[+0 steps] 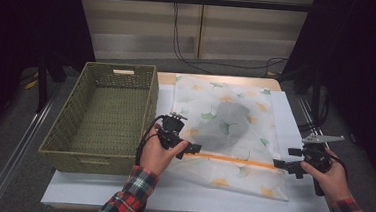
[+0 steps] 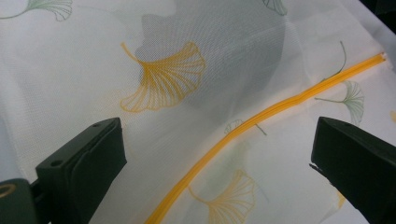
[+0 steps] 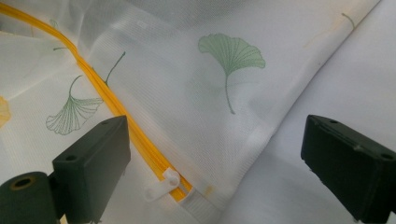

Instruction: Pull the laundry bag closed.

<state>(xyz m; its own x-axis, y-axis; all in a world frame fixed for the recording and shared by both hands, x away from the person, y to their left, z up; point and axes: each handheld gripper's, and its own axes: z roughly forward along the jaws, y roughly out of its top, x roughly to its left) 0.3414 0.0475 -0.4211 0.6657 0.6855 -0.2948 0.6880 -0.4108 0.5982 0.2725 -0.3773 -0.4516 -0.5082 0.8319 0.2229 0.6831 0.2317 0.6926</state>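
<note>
- Mesh laundry bag (image 1: 234, 134), white with ginkgo leaves printed on it, is seen lying flat on the white table (image 1: 189, 196), just beside the woven basket (image 1: 102, 120), with a dark grey garment (image 1: 224, 126) showing through the weave.
- An orange zipper (image 1: 232, 160) is run across the near part of the bag; its white slider and pull tab (image 3: 161, 186) are found at the right end, so the bag is judged zipped shut.
- The left gripper (image 1: 189, 148) is held at the zipper's left end, jaws spread wide, with nothing pinched between them in the left gripper view.
- The right gripper (image 1: 283, 165) is held at the zipper's right end, jaws likewise wide apart, the pull tab lying between them but not pressed.
- The bag is judged light, soft and floppy; the fine mesh is likely slippery and prone to sag around its load.
- A hold is best taken on the stiffer zipper seam at both ends, rather than on loose mesh.
</note>
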